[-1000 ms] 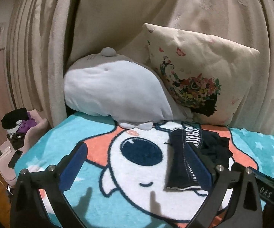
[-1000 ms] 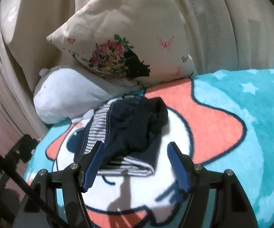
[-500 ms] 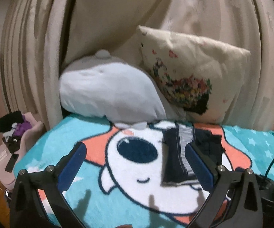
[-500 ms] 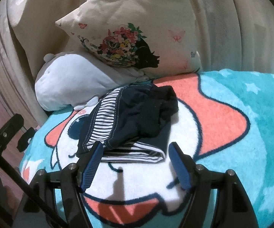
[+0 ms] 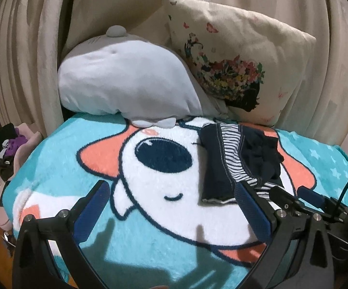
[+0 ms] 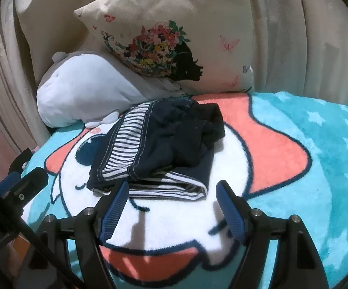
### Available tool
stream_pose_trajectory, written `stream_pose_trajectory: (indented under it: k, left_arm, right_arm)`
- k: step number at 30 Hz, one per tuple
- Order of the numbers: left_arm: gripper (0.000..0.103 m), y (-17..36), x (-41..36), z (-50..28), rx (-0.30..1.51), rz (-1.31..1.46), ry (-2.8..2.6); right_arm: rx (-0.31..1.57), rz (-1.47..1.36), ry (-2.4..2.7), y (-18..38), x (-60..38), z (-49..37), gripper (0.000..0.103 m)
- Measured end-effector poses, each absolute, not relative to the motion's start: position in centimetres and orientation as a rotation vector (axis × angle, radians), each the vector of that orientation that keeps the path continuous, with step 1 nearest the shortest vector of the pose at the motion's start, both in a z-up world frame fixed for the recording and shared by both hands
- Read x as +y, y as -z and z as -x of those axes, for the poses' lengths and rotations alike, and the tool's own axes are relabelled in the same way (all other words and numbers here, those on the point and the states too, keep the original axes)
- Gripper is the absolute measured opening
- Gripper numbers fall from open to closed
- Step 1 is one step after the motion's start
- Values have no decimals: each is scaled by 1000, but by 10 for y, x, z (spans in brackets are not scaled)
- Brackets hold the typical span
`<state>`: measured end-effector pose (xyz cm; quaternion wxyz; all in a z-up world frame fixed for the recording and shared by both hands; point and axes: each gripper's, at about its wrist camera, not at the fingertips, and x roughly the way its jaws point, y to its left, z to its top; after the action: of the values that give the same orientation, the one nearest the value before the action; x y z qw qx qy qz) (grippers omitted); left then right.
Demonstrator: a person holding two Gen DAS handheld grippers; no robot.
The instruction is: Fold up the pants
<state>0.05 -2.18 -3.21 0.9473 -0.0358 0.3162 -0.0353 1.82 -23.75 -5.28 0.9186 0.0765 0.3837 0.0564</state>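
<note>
We see the pants (image 6: 157, 149) lying in a bundle on the blanket (image 6: 294, 168), dark navy with a striped band showing along the near edge and the left side; the top layer is bunched and rumpled rather than flat. They sit on the white part of the cartoon print, just in front of the grey plush toy (image 6: 82, 96) and the flowered pillow (image 6: 164, 38), both of which lean against the curtain (image 5: 29, 48) behind.

The right gripper (image 6: 172, 187) hangs just short of the near edge of the pants with its 2 fingers spread wide and nothing between them; they are not touching the cloth as far as we can tell. The left gripper (image 5: 172, 192) is off to the left of the pants over bare blanket, its 2 fingers also spread wide and gripping nothing. In the left view the right finger (image 5: 253, 212) overlaps the near left corner of the pants
</note>
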Motion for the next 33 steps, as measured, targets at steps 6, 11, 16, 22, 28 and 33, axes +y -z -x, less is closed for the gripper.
stream_pose_trajectory:
  k: [6,11,16,22,28,33]
  left_arm:
    - [103,39,-23,-4,690,78,88]
    - [103,44,-24,-7,725,89,109]
    - [103,49,-24,-10,761,105,134]
    - [103,53,-22,-12,782,115,137]
    - [103,56,-22,-15,798,116,136]
    - [103,58,-22,-14,798,111,122]
  right_arm:
    - [797,-138,-104,54,-237,-18,80]
    - [804,-113,-92,56,-234,-18,80]
    - [815,-97,-86,58,-232,-18,81]
    - [826,-95,-78,61,-233,-19,81]
    - [836,-89,-71,63,-234,-20,81]
    - [839,-81,-70,64,-232,-19,81]
